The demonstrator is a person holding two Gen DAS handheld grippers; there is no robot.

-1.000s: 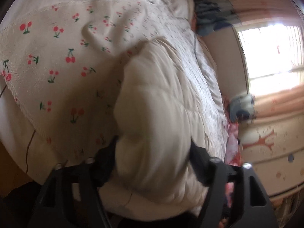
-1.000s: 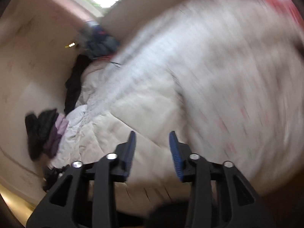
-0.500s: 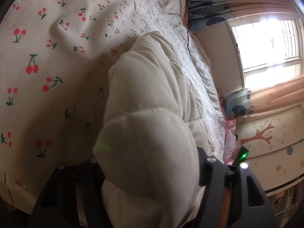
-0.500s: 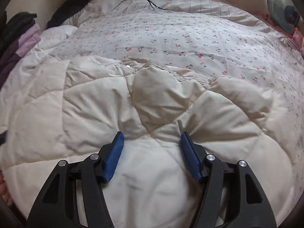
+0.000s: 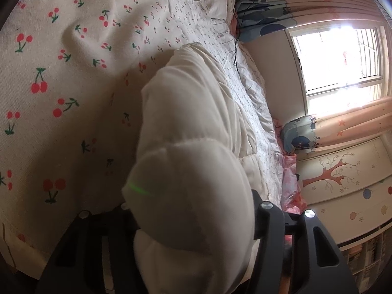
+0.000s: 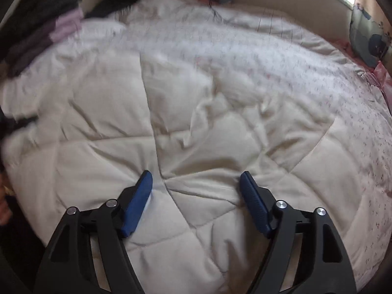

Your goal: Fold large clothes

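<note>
The cream quilted comforter (image 6: 196, 127) lies spread over most of the bed, padded side up, its small-flowered side (image 6: 306, 56) showing further back toward the window wall. The left gripper (image 5: 193, 218) has a thick, puffy bunch of that comforter (image 5: 186, 171) stuffed between its jaws, which are closing on it; the padding bulges out above and hides the pads, so the hold looks firm, presumably to anchor one edge so the layers cannot slide apart. Under and beside that bunch lies a cherry-print cloth (image 5: 54, 78), flat apart from one soft ridge. The right gripper (image 6: 196, 196) hovers just over the cream panels with its blue pads (image 6: 254, 205) spread and opening wider, nothing between them and no fabric pinched. It points steeply down at a seam where several quilted panels meet, which seems a sensible place to bite, since stitched seams give more purchase than slippery filling. Dark clothes (image 6: 41, 29) are heaped at the far left of the bed, well clear of the fold. I judge the folding to be at an early stage, with one hold secured and the second one sought.
</note>
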